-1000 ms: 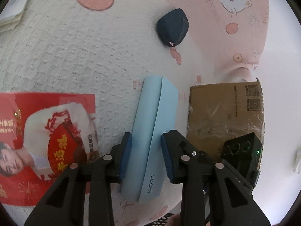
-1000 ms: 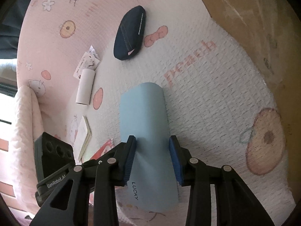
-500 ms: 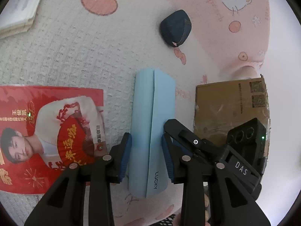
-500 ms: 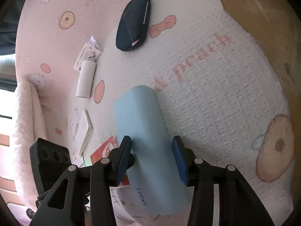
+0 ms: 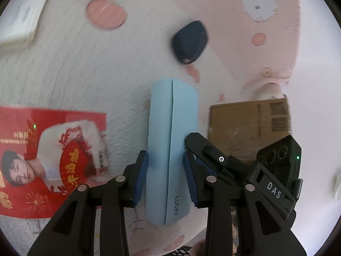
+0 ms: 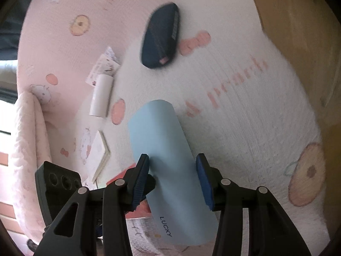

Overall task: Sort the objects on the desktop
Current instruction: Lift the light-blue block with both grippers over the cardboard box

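Observation:
A light blue case [image 5: 170, 138] marked LUCKY lies lengthwise on the pink and white cartoon cloth [image 5: 85, 68]. My left gripper [image 5: 165, 170] is shut on the case near its LUCKY end, with both blue pads pressed to its sides. In the right wrist view my right gripper [image 6: 173, 170] straddles the same blue case [image 6: 162, 149]. Its jaws stand open, and a thin gap shows at the right pad. A dark navy pouch [image 5: 189, 42] lies further out on the cloth, also seen in the right wrist view as a long navy pouch [image 6: 162, 38].
A red printed card [image 5: 49, 160] lies left of the case and a cardboard box [image 5: 249, 128] lies right of it. A white booklet [image 5: 21, 23] sits far left. A white roll [image 6: 101, 96], a paper packet [image 6: 102, 66] and a booklet [image 6: 102, 151] lie to the left.
My right gripper's jaws have spread apart and let go of the blue case. The left gripper stays shut on it. Both views have shifted slightly over the cloth.

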{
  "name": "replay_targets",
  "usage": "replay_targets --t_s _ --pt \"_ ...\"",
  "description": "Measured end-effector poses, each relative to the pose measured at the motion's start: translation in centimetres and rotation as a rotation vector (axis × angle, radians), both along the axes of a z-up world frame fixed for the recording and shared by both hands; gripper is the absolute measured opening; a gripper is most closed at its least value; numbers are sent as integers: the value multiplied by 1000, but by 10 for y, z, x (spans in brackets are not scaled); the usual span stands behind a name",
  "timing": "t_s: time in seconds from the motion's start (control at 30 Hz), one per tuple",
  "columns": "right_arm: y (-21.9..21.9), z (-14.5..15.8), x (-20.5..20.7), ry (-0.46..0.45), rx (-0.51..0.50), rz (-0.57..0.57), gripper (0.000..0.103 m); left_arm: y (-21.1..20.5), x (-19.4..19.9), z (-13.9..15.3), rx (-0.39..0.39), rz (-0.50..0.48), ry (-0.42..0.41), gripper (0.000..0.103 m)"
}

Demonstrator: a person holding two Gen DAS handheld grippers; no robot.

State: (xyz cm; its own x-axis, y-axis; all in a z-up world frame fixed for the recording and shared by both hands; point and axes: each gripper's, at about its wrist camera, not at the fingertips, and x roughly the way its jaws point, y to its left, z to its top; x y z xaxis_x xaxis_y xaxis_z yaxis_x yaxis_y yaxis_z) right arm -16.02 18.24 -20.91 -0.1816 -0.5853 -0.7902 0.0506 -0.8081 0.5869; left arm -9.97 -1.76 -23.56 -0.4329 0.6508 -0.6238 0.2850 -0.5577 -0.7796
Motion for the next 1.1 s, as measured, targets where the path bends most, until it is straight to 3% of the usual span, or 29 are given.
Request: replay_targets --t_s 0.5,0.73,1.1 --pt "3 158 17 360 6 38 43 7 7 128 37 26 277 38" --pt "36 187 32 409 12 -2 43 34 12 155 45 1 325 38" --pt "115 213 33 447 42 -145 43 110 -12 172 125 -157 344 38"
